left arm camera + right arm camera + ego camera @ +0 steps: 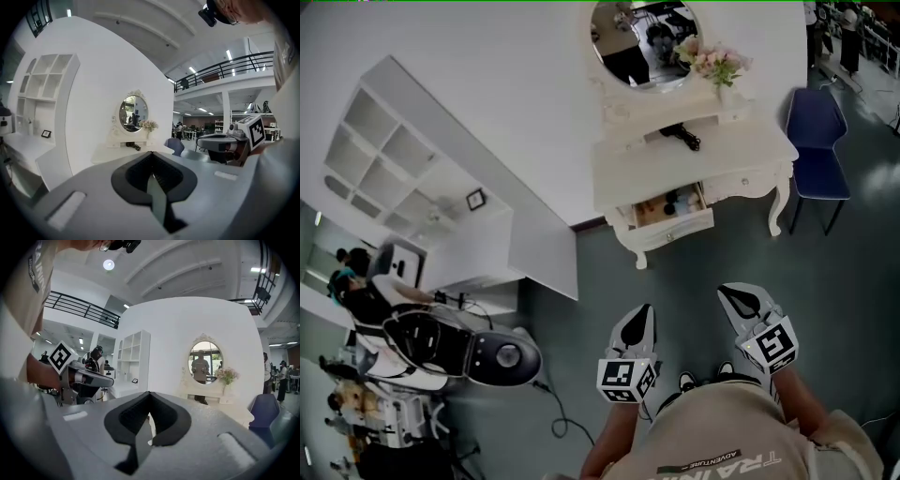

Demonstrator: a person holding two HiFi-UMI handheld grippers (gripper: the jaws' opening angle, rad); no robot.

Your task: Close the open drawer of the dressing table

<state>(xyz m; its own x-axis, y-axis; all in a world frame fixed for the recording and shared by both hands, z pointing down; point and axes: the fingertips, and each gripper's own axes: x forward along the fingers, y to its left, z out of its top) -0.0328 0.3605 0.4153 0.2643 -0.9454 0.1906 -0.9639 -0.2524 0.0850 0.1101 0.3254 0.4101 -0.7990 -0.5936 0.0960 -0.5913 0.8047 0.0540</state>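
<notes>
1. Left tool [151, 153]: grey moulded shell, black ribbed pads, jaws closed tip to tip, nothing btwn. Held low in front of the person, over the floor.
2. Right tool [149, 393]: same build, jaws closed, empty. Just beside item 1, well apart from the furniture.
3. Marker cubes [628, 378], one per tool: white faces w/ black square-pattern codes, no readable text.
4. Shirt [722, 441], beige fabric. Print seen upside down reads "ADVENTURE" under larger letters "TRAIN", rest cut off at frame edge.
5. Dressing counter [712, 159]: white, glossy, curved carved legs, raised back shelf. Stands against a white wall panel, ahead of both tools.
6. Drawer [673, 227]: left one of the counter, pulled out, white front w/ small knob. Inside: wood-tone base, a few small dark round items, too small to ID. The right-hand drawer front [745, 181] sits flush.
7. Mirror [644, 42]: oval, ornate white frame, upright on the counter's back.
8. Flowers [712, 61]: pale pink bunch w/ green leaves, at the mirror's right.
9. Black object [682, 136]: elongated, lying on the counter top; type unclear.
10. Chair [817, 141]: dark blue seat & back, thin legs, just right of the counter.
11. Shelf unit [384, 150]: white open cubbies, left of the counter; a small dark frame [475, 199] stands on its ledge.
12. Floor [675, 281]: matte grey-green.
</notes>
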